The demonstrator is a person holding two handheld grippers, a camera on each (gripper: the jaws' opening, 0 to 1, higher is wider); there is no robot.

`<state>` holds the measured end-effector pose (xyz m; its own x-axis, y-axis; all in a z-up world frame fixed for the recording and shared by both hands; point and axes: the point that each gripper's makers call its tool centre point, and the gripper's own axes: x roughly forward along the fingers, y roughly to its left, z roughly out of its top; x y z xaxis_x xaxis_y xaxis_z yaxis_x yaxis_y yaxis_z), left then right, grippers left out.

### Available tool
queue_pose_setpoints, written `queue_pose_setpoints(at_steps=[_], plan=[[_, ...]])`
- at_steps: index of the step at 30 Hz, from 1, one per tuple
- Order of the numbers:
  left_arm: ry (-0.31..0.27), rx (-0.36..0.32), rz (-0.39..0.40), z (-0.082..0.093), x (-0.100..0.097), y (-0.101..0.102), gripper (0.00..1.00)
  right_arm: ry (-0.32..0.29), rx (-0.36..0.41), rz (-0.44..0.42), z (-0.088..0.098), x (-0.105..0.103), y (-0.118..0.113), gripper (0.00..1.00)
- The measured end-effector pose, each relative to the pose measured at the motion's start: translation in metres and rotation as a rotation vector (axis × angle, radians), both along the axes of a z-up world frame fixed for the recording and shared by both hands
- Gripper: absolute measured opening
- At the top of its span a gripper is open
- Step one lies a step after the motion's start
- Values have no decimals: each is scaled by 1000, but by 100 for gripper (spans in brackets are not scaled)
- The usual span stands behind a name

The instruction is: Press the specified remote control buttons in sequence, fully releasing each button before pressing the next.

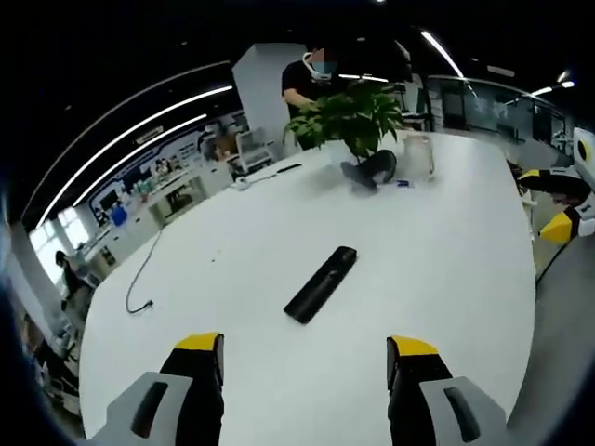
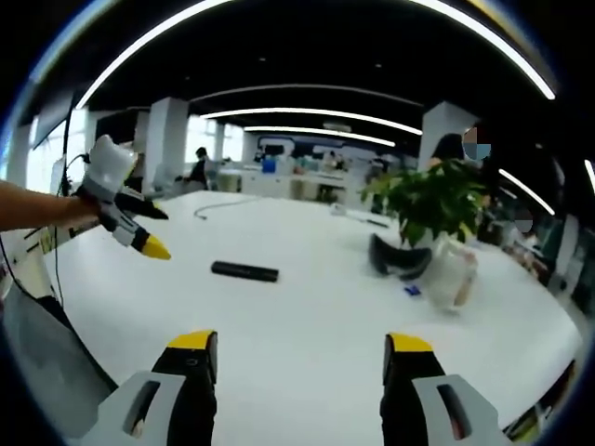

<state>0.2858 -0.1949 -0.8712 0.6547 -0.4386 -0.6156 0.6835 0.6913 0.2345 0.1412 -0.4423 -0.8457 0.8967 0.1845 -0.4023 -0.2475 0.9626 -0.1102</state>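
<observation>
A black remote control (image 1: 322, 282) lies flat on the white table (image 1: 437, 279), a short way ahead of my left gripper (image 1: 305, 358), which is open with nothing between its yellow-tipped jaws. In the right gripper view the same remote control (image 2: 244, 271) lies left of centre on the table (image 2: 307, 325), farther off. My right gripper (image 2: 297, 358) is open and holds nothing. The left gripper (image 2: 125, 214) comes in from the left of the right gripper view, held by a hand and hovering above the table's near edge. The right gripper (image 1: 567, 200) appears at the right edge of the left gripper view.
A potted green plant (image 1: 358, 116) stands at the far side, with a dark headset-like object (image 1: 370, 170) and a clear plastic container (image 1: 418, 153) beside it. A thin cable (image 1: 144, 279) trails near the left table edge. A person (image 1: 307, 79) stands behind the plant.
</observation>
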Motion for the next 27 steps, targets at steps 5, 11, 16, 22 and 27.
queue_pose_setpoints(at_steps=[5, 11, 16, 22, 27], plan=[[0, -46, -71, -4, 26, -8, 72, -2, -7, -15, 1, 1, -4, 71], [-3, -55, -149, -10, 49, -21, 65, 0, -16, -30, -1, 1, -6, 70], [8, -52, -226, -23, 67, -38, 56, 20, -25, -31, -5, 0, -6, 70], [102, 11, -298, -53, 71, -44, 53, 41, -33, -31, -10, 0, -5, 70], [164, 42, -321, -72, 76, -46, 50, 48, -39, -28, -12, -1, -5, 69]])
